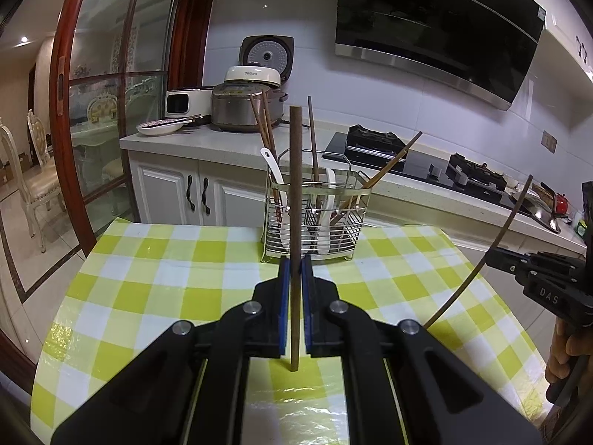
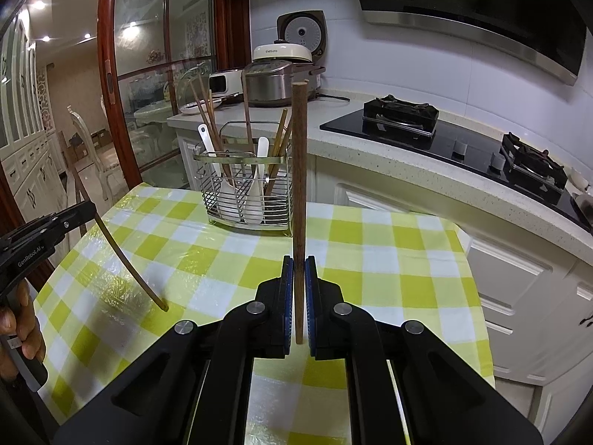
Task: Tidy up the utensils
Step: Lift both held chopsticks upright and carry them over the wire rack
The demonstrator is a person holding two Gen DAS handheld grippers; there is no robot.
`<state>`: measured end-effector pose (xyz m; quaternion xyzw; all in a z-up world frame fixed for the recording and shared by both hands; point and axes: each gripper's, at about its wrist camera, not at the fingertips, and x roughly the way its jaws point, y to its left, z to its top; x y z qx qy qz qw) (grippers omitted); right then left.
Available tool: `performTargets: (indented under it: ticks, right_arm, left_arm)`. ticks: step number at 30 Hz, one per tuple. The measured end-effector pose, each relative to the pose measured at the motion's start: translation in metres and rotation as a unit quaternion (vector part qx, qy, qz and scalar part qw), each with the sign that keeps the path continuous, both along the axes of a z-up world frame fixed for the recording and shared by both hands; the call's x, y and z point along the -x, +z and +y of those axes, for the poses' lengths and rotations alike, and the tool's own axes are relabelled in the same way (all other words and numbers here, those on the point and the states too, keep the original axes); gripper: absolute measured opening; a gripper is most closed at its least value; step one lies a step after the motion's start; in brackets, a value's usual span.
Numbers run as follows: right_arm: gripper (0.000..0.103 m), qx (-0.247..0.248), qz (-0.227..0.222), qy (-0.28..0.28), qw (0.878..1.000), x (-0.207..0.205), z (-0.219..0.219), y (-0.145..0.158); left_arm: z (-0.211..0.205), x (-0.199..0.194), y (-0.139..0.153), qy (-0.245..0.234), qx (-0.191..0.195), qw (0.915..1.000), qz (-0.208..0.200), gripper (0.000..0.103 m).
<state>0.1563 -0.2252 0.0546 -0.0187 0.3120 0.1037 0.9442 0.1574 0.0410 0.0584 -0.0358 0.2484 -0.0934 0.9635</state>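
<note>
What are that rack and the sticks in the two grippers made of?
The rack looks like shiny metal wire: thin bright bars, glinting. The left stick and the right stick look like dark brown wood, matte; bamboo or plastic cannot be ruled out.

A table covered by a green-and-white checked cloth [image 1: 166, 270] is shown in the foreground. On the countertop [image 1: 207, 144] behind it, a rice cooker [image 1: 241, 105], a plate [image 1: 157, 127] and a gas hob [image 1: 418, 161] are located. A range hood [image 1: 437, 26] is mounted above.

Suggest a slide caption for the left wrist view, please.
Left tongs shut on an upright chopstick before the wire utensil rack on the checked tablecloth.
</note>
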Motion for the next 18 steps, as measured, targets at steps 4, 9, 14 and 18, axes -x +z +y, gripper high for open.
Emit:
performTargets:
  ticks: [4, 9, 14, 18]
  right_arm:
    - [0.007, 0.001, 0.001, -0.004, 1.0, 0.0006, 0.0004, 0.0005]
    - [0.007, 0.007, 0.0, -0.018, 1.0, -0.0003, 0.0015, 0.0013]
    - [0.007, 0.007, -0.004, -0.023, 1.0, 0.0004, 0.0032, 0.0021]
    - [0.007, 0.002, -0.008, -0.023, 1.0, -0.0009, 0.0049, 0.006]
  left_arm:
    - [0.0002, -0.0008, -0.0004, 0.001, 0.002, 1.0, 0.001, 0.006]
    - [0.0001, -0.0007, -0.0005, 0.0, 0.002, 1.0, 0.001, 0.006]
    - [-0.0016, -0.0008, 0.0004, -0.001, 0.002, 1.0, -0.001, 0.006]
    - [-0.0028, -0.0029, 0.0038, -0.003, 0.003, 1.0, -0.004, 0.006]
